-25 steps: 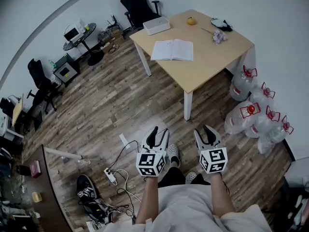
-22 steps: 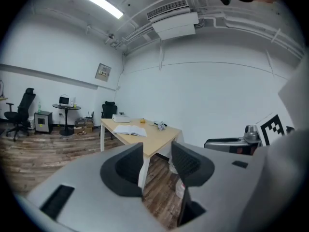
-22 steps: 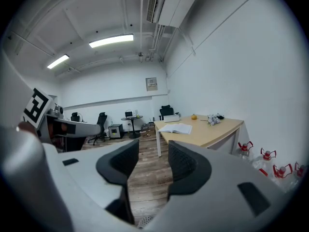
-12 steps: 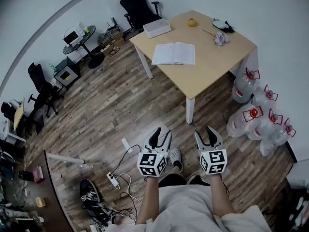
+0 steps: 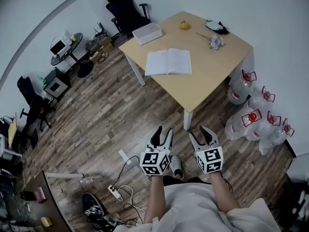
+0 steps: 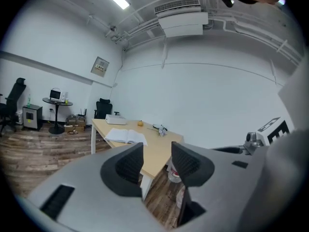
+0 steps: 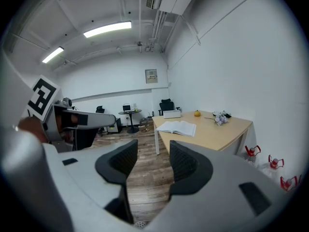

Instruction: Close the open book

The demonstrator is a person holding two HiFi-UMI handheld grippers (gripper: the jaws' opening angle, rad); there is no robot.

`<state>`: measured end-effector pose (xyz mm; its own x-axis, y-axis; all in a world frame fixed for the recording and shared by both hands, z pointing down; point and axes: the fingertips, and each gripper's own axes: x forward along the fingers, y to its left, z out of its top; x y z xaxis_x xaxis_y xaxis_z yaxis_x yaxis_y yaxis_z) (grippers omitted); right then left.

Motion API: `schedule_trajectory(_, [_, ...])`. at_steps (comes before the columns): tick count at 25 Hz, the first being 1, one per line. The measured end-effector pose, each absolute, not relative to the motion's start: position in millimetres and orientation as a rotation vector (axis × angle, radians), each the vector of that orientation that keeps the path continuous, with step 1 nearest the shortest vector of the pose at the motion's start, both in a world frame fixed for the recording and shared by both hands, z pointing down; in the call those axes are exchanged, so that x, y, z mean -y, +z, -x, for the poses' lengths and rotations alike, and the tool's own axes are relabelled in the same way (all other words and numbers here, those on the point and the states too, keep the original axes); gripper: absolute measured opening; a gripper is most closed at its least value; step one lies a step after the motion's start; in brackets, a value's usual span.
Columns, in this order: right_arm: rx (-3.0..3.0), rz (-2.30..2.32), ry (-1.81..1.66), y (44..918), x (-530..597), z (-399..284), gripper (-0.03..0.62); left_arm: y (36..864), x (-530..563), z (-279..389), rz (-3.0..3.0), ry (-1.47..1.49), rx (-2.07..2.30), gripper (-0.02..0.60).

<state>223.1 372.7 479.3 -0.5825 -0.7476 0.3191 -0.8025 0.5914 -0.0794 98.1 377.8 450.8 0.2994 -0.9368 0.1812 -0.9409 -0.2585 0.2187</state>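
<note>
Your left gripper point(image 5: 162, 132): jaws apart, nothing between them. Your right gripper point(image 5: 200, 133): jaws have just been opening, nothing between them either. Both are over the wood floor point(image 5: 96, 115), well apart from the table point(image 5: 212, 74).
Jugs point(image 5: 251, 120): clear, red-capped, clustered on the floor beside the table; contents not discernible.
Table: book point(image 5: 168, 62) lying open near its middle; white box point(image 5: 147, 33) at the far corner.
Chair point(image 5: 124, 11): by the far wall.

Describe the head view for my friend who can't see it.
An open book lies on a wooden table, ahead of a person standing on a plank floor. Their left gripper and right gripper are empty, jaws apart; the right's have just been opening. Water jugs stand beside the table.
</note>
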Motion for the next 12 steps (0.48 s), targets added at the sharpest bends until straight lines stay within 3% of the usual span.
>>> schedule_trajectory(12, [2.571,-1.329,0.303,464,-255,-149,0.213,436,-259,-22,-2.352,0.085,1.692,0.187])
